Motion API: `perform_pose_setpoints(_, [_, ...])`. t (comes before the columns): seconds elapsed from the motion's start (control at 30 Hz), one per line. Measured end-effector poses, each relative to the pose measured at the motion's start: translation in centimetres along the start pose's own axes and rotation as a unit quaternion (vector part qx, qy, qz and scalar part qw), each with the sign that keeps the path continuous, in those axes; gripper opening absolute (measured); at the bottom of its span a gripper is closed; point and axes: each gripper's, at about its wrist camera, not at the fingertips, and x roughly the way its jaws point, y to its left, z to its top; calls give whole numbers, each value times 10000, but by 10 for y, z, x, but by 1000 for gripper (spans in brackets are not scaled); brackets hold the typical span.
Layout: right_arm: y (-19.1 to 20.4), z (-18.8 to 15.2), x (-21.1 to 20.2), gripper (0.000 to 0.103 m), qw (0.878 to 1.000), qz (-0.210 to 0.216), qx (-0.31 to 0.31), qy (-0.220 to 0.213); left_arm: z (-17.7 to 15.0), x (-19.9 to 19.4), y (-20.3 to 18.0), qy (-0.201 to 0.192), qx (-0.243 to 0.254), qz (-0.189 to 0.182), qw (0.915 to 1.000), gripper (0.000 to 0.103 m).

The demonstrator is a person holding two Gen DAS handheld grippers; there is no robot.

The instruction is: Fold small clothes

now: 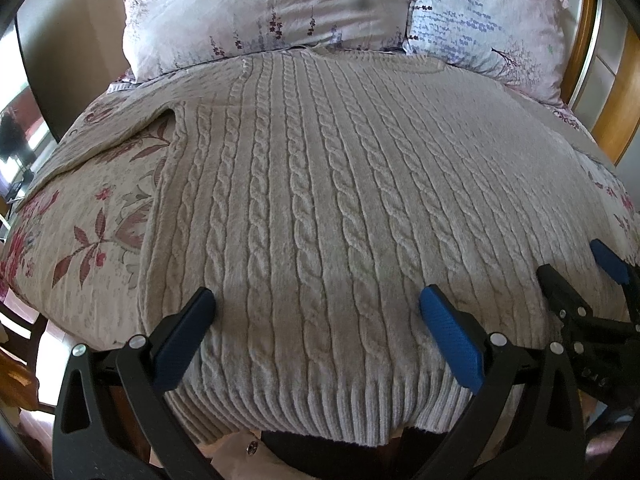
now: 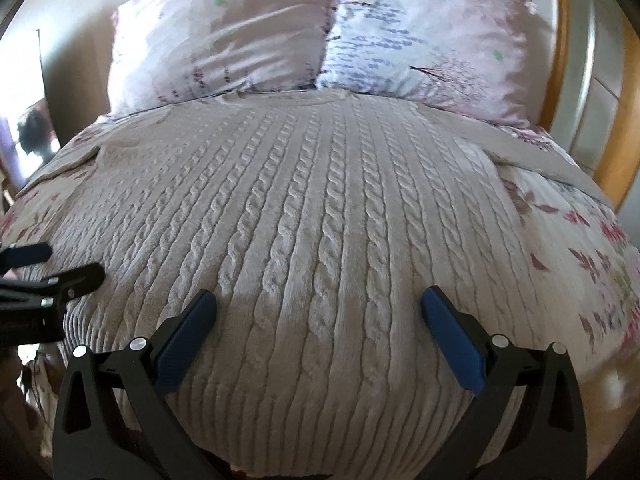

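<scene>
Soft, thick, floppy sweater [image 1: 320,184] flat on bed [image 1: 80,216]; best pinched at bottom-frame hem, both grippers' fingers [image 1: 452,332] spread, empty.

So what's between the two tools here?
Only cable-knit sweater: in the left wrist view it spans bare from the left tool to the right tool.

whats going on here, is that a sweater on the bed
Yes. A beige cable-knit sweater lies spread flat, sleeves out to the sides, on a floral bedspread, its neck toward two pillows. A person holds a claw in each hand; the left claw and right claw are both open, side by side above the ribbed hem nearest the person. Neither grips the fabric, and no fold has been made yet.
</scene>
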Motion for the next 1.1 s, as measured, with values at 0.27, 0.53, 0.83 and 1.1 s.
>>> perform_pose_setpoints(0.27, [-59, 31, 4, 102, 9962, 378, 782, -39, 25, 6, 1, -209, 32, 125, 9997, 101])
perform_pose_setpoints(0.53, [-222, 72, 25, 84, 9537, 125, 3005, -99, 69, 13, 3, -403, 113, -131, 9990, 101])
perform_pose_setpoints(0.83, [-345, 68, 57, 56, 8821, -324, 4698, -43, 113, 28, 13, -592, -42, -311, 9978, 101])
perform_pose_setpoints(1.1, [-374, 61, 67, 38, 8593, -530, 5085, -120, 124, 47, 7, -449, 117, -328, 9984, 101])
